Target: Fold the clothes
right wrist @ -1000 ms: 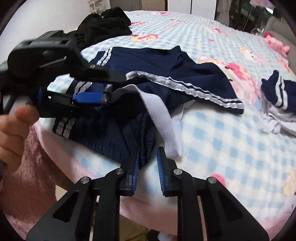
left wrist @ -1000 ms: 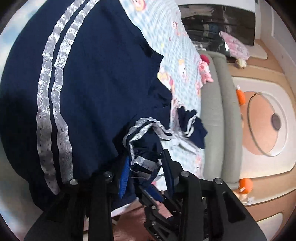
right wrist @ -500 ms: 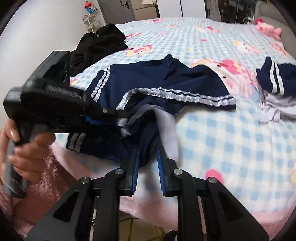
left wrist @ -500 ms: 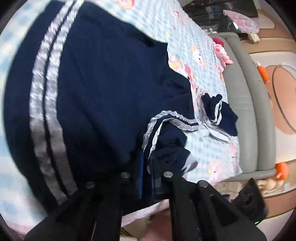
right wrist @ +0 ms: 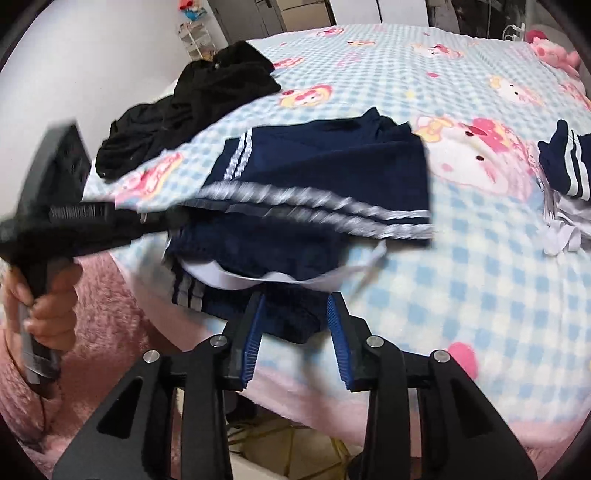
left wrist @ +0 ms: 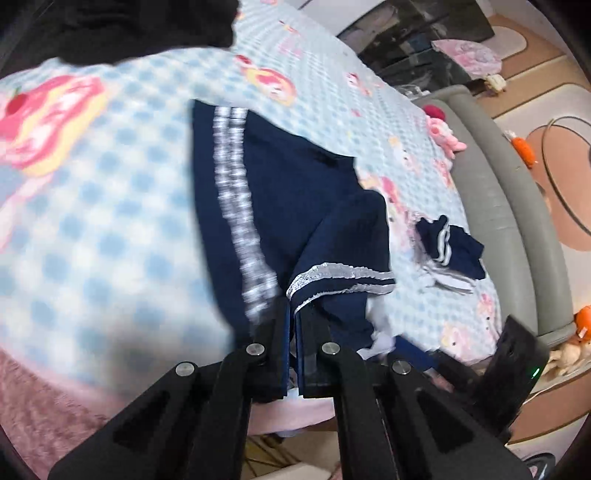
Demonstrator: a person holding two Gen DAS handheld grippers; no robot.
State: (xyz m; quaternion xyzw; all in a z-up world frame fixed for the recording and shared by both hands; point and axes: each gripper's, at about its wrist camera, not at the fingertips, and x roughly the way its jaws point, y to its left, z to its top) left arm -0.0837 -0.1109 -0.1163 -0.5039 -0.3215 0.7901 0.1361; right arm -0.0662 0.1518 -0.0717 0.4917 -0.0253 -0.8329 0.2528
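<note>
Navy skirt (right wrist: 325, 173) spread on checked bed (right wrist: 461, 280), left gripper (left wrist: 291, 321) jaws clamped on its striped hem, right gripper (right wrist: 295, 321) jaws just opening, apart astride the near edge.

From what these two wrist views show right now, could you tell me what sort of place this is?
Most likely a bedroom at home. The clothes lie on a bed covered with a blue checked cartoon blanket, a pink plush toy sits at its far edge, and closet doors stand behind.
</note>
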